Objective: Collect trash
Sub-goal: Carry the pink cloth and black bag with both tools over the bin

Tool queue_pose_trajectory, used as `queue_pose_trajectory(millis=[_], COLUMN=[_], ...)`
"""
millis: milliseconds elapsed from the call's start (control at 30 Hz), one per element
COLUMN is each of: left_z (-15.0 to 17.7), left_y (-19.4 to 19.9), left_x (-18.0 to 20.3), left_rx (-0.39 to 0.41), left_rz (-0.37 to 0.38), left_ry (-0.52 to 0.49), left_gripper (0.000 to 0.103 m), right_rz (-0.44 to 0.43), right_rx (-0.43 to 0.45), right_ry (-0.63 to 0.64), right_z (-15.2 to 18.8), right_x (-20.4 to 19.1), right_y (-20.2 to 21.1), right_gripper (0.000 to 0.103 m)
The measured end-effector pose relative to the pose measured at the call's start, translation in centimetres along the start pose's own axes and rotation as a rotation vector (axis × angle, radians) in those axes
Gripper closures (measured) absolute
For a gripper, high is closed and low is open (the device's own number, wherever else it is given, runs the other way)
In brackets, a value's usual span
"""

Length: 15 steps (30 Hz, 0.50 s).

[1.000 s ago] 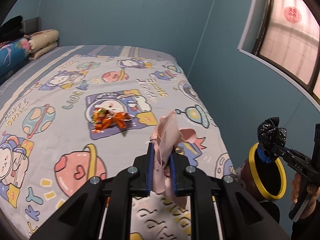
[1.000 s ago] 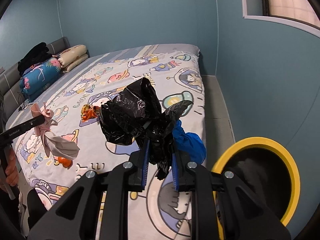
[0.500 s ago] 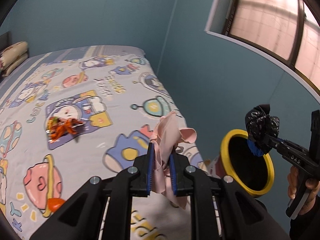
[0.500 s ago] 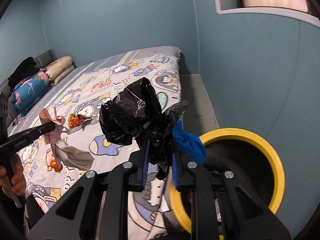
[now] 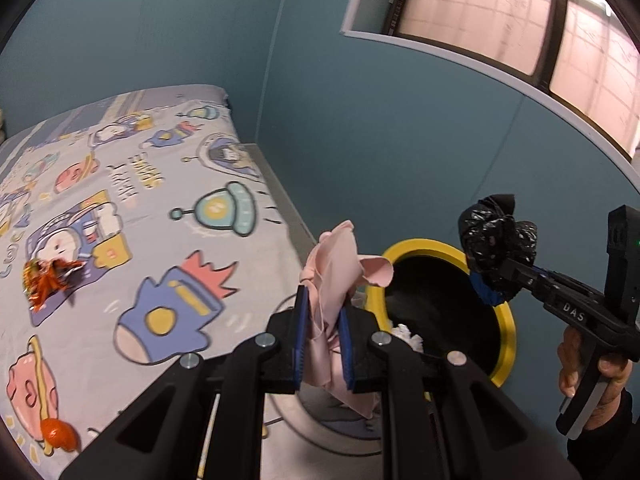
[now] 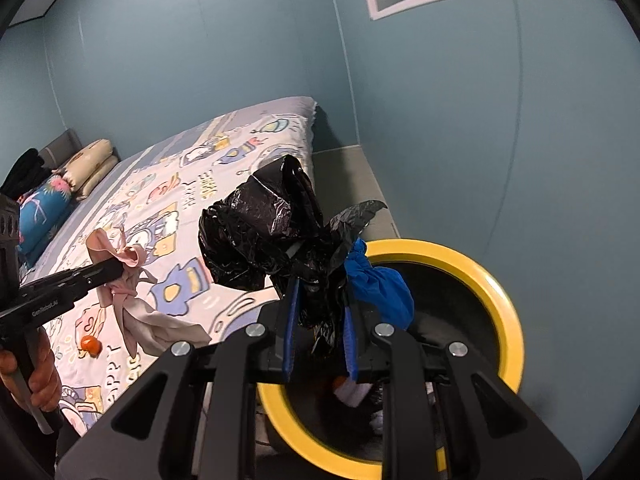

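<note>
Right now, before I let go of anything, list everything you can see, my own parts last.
Bin: one, black with a yellow rim, on the floor beside the bed, some trash inside.
Pink cloth: one, pale pink, clamped in the left gripper.
Black plastic bag: one, crumpled, clamped in the right gripper.
Blue cloth: one, bunched against the black bag, over the bin.
Orange wrapper: one, crinkled, on the bed.
Small orange item: one, at the bed's near edge.
Bed: one, cartoon-print sheet.
Pillows: cream and blue, at the bed's head.
Window: one, in the blue wall.
Left gripper: shut on the pink cloth.
Right gripper: shut on the black bag.
</note>
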State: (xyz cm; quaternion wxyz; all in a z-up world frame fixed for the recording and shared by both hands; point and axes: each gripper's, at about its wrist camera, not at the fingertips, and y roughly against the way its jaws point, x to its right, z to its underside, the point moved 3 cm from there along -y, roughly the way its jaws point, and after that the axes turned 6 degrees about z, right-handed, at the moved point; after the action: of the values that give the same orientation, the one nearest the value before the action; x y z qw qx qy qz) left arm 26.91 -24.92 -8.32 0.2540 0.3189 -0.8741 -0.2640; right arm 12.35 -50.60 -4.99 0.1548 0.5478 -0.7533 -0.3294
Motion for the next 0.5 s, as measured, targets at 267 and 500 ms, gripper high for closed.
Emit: queue_pose_trajectory(millis=[267, 500], left_z=[-0.2, -0.2], left_y=[-3.0, -4.9], left_x=[3.7, 5.7], left_rx=[-0.044, -0.069], left_rz=[0.045, 0.069], left_ry=[-0.048, -0.069], left_gripper=[0.090, 0.090], right_rz=[0.045, 0.086], right_rx=[-0.021, -0.043], right_ry=[-0.030, -0.047], right_z=[0.5, 1.0], right_x=[2.7, 4.1], right_y=[-1.0, -2.2], right_gripper=[0.085, 0.085])
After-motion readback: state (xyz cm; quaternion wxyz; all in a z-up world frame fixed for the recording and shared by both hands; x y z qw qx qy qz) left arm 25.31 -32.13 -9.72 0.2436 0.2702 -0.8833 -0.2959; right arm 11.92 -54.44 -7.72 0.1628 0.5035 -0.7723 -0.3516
